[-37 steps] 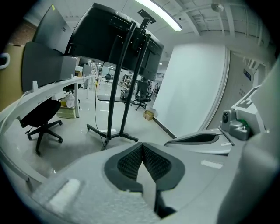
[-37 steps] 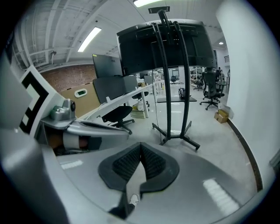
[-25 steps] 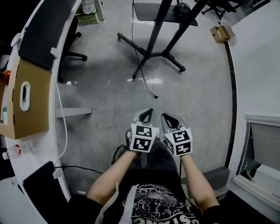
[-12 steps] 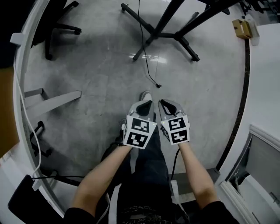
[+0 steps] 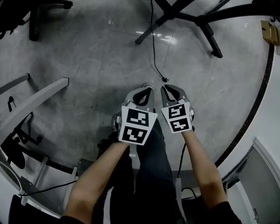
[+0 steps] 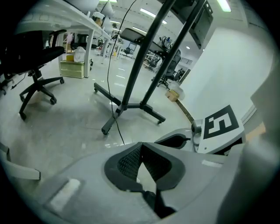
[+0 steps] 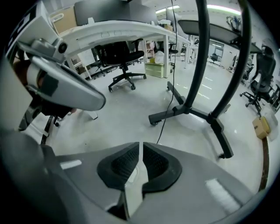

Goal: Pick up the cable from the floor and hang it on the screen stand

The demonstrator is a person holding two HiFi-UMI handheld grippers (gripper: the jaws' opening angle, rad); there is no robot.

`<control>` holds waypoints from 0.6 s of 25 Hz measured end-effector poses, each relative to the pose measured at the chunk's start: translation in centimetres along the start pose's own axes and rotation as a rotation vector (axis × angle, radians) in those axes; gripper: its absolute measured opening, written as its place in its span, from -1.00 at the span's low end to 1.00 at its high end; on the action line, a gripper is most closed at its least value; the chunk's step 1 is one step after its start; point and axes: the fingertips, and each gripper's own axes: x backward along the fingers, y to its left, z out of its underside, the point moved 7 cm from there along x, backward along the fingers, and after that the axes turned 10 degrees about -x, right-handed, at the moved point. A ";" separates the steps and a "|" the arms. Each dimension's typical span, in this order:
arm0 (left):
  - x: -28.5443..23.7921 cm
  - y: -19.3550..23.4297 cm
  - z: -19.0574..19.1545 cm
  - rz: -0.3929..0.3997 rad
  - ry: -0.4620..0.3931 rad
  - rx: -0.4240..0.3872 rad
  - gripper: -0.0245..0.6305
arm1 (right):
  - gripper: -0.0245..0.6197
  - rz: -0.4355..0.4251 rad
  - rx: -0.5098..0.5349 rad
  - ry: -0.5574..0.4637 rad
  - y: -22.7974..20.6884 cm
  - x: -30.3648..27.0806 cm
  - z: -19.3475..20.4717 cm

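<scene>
A thin black cable (image 5: 152, 39) hangs down beside the black screen stand (image 5: 205, 24), and its plug end (image 5: 165, 79) lies on the grey floor. Both grippers are held side by side above my legs, just short of that plug. My left gripper (image 5: 146, 91) is shut with nothing in it, and so is my right gripper (image 5: 169, 89). In the left gripper view the cable (image 6: 114, 117) drops past the stand's foot (image 6: 131, 106) ahead of the shut gripper (image 6: 140, 146). The right gripper view shows the cable (image 7: 169, 111) ahead of the shut gripper (image 7: 141, 145), next to the stand base (image 7: 192, 112).
An office chair base (image 5: 43, 8) stands at the far left, and a grey desk foot (image 5: 35, 99) reaches in from the left. A cardboard box (image 5: 270, 33) sits by the curved wall edge at right. More cables lie on the floor at lower left (image 5: 43, 188).
The view has moved forward: the stand's feet and the cable's plug end are now closer to both grippers. The grippers stay shut and side by side.
</scene>
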 end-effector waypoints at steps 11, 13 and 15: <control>-10.8 5.3 2.3 0.001 -0.004 -0.015 -0.93 | -0.77 0.003 0.102 0.182 -5.4 -15.7 7.4; -12.1 6.2 2.8 -0.003 -0.006 -0.028 -0.93 | -0.73 0.009 0.119 0.209 -6.3 -17.8 8.7; -13.3 7.0 3.7 -0.006 0.000 -0.028 -0.93 | -0.71 0.012 0.126 0.226 -6.8 -19.5 9.7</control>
